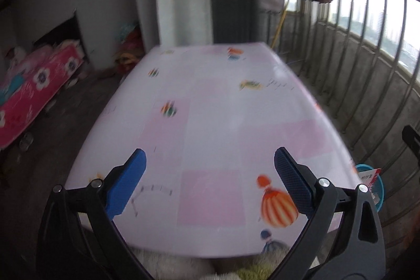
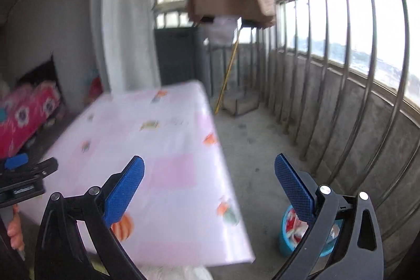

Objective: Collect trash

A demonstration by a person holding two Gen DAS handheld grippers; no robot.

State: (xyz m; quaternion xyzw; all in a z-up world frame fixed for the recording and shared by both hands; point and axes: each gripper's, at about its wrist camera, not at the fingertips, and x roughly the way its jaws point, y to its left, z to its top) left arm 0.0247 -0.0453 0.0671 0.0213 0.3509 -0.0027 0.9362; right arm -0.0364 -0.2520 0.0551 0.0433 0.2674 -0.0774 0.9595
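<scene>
Over the glossy pink tablecloth (image 1: 210, 122) with its balloon prints, my left gripper (image 1: 210, 180) gapes wide and empty above a top I judge cleared, while beside it my right gripper (image 2: 210, 183), equally spread and holding nothing, looks down at the round blue bin (image 2: 288, 235) of crumpled wrappers (image 2: 294, 226) on the rough concrete floor (image 2: 252, 148).

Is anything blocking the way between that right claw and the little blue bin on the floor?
Nothing visible does. The open, empty right claw hangs above the round blue plastic bin, which holds wrappers on bare concrete beside the pink-clothed table.
</scene>
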